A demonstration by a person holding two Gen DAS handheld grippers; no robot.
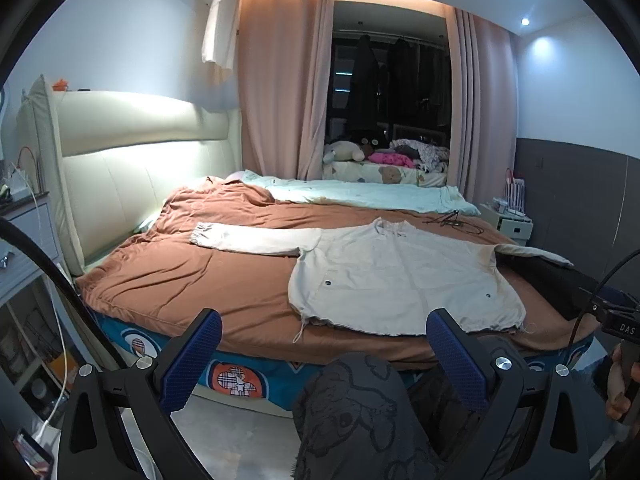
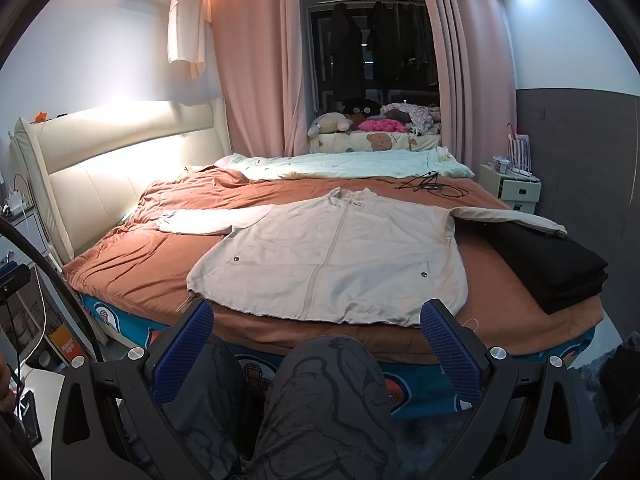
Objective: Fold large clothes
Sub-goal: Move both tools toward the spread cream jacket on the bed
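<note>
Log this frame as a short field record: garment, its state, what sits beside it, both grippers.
garment: beige zip jacket, front up
state: spread flat, unfolded, sleeves out to both sides
surface: rust-brown bedspread
beside it: folded black stack under the jacket's right-hand sleeve end
left gripper: open, empty, short of the bed
right gripper: open, empty, short of the bed

a bedroom: cream padded headboard (image 2: pixel 120 148), pink curtains (image 2: pixel 256 60) around a dark window (image 2: pixel 372 52), white nightstand (image 2: pixel 510 188), perhaps grey wall panelling (image 2: pixel 580 152)
</note>
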